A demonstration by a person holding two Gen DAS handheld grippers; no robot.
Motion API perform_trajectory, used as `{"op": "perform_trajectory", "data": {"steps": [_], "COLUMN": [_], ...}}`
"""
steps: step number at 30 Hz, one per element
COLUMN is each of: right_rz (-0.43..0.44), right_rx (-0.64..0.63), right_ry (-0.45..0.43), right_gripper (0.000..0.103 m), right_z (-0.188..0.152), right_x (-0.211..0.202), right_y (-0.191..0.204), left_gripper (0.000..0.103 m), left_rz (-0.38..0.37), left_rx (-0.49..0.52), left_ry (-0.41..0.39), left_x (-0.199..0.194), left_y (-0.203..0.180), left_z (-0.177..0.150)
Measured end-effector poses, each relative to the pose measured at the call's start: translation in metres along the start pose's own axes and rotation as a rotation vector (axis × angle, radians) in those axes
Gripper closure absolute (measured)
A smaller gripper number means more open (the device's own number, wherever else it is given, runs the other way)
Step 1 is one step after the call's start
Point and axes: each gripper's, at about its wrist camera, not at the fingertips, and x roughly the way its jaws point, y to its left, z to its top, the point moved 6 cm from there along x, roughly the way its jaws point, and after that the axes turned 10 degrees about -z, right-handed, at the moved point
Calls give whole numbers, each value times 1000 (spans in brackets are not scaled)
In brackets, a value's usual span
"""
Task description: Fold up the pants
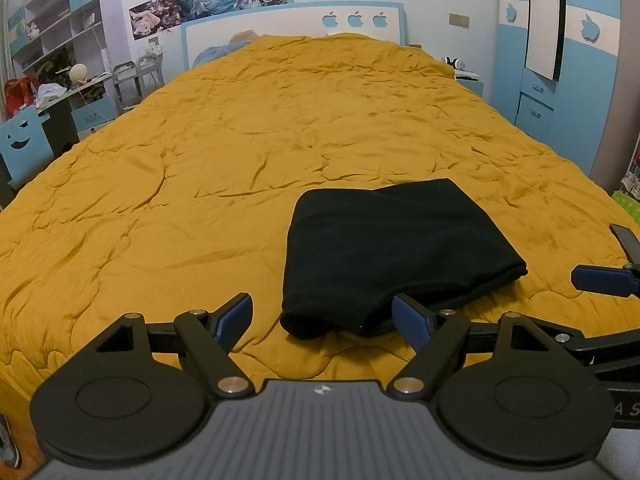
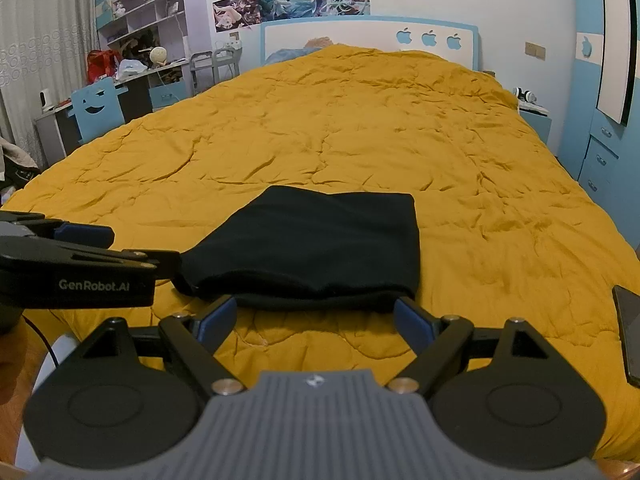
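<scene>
The black pants (image 1: 392, 252) lie folded into a compact rectangle on the mustard-yellow quilt (image 1: 200, 168) near the bed's front edge; they also show in the right wrist view (image 2: 320, 248). My left gripper (image 1: 324, 320) is open and empty, just in front of the bundle's near left corner, its right finger (image 1: 408, 318) at the fabric edge. My right gripper (image 2: 314, 320) is open and empty, just short of the bundle's near edge. The left gripper's body (image 2: 80, 268) shows at the left of the right wrist view, and a right finger (image 1: 604, 278) shows at the right edge of the left wrist view.
A dark phone (image 2: 630, 336) lies on the quilt at the right. A headboard (image 2: 360, 40) stands at the far end. A desk, blue chair (image 2: 98, 108) and shelves stand left of the bed; a blue wardrobe (image 2: 600, 120) stands on the right.
</scene>
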Motion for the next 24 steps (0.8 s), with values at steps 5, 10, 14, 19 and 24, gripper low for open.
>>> {"op": "perform_trajectory", "data": {"steps": [5, 10, 14, 19, 24], "right_rz": [0, 2, 6, 8, 9], "right_rx": [0, 2, 1, 0, 1], "right_ry": [0, 2, 6, 6, 10], "right_gripper": [21, 21, 21, 21, 21], "right_z": [0, 0, 0, 0, 0], "right_x": [0, 0, 2, 3, 4], "right_y": [0, -1, -2, -2, -3], "left_gripper": [10, 10, 10, 10, 10], "left_rz": [0, -2, -1, -6, -13], "left_rx": [1, 4, 7, 3, 3], "left_ry": [2, 1, -2, 0, -5], "left_x": [-1, -1, -2, -2, 0], "left_y": [-1, -2, -2, -2, -2], "left_z": [0, 1, 2, 2, 2]}}
